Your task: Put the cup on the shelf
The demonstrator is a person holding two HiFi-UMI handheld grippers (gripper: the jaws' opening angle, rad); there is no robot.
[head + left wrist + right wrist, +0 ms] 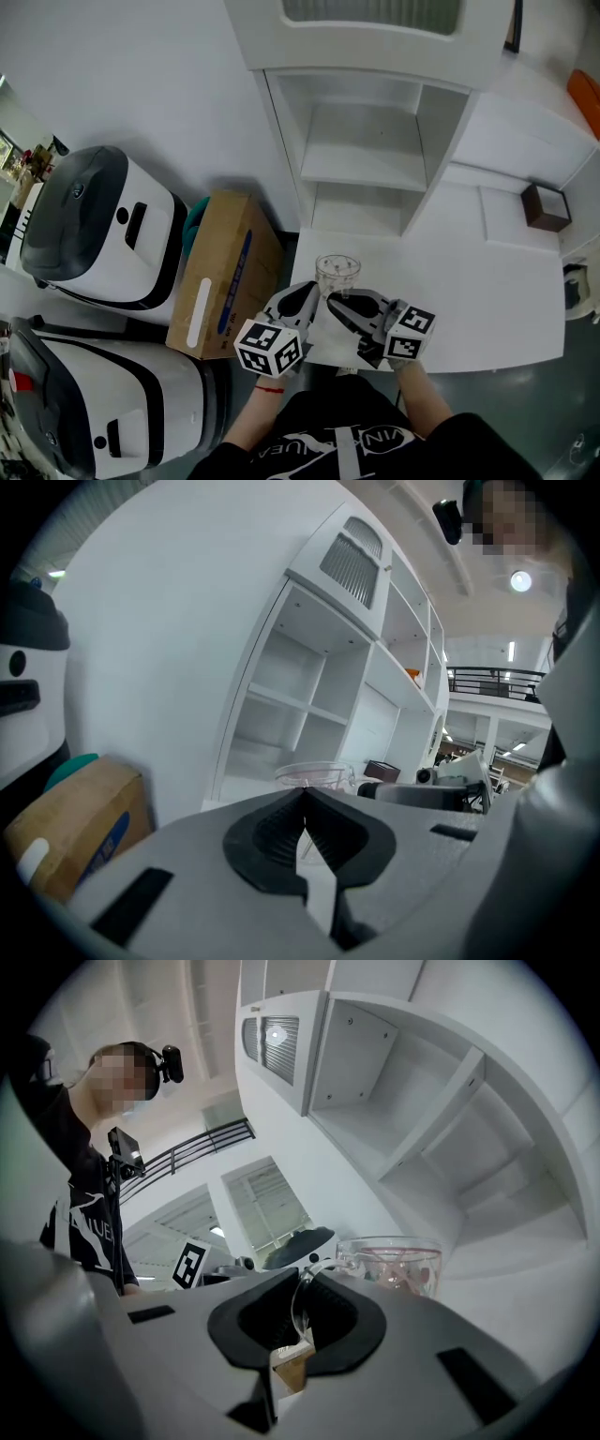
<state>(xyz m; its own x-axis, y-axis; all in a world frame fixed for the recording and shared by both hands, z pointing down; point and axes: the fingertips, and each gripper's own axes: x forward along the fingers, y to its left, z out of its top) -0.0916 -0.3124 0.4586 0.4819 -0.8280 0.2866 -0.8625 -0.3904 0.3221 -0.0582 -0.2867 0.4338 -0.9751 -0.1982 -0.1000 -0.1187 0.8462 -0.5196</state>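
Observation:
A clear plastic cup point(337, 272) with pink marks stands near the front left corner of the white table point(469, 300). My right gripper point(332, 300) reaches it from the near side and is shut on the cup's thin clear handle point(298, 1299), with the cup's body point(392, 1266) just to the right of the jaws. My left gripper point(306, 292) sits close on the cup's left with its jaws shut and empty. Over the tips of the left gripper point(303, 795) the cup's rim point(314, 772) shows. The white shelf unit point(361, 159) rises behind the table, its compartments bare.
A cardboard box point(225, 272) stands on the floor left of the table, beside two white-and-grey machines point(94, 225). A small brown box point(546, 206) sits at the table's far right, and an orange object point(586, 98) lies higher up on the right.

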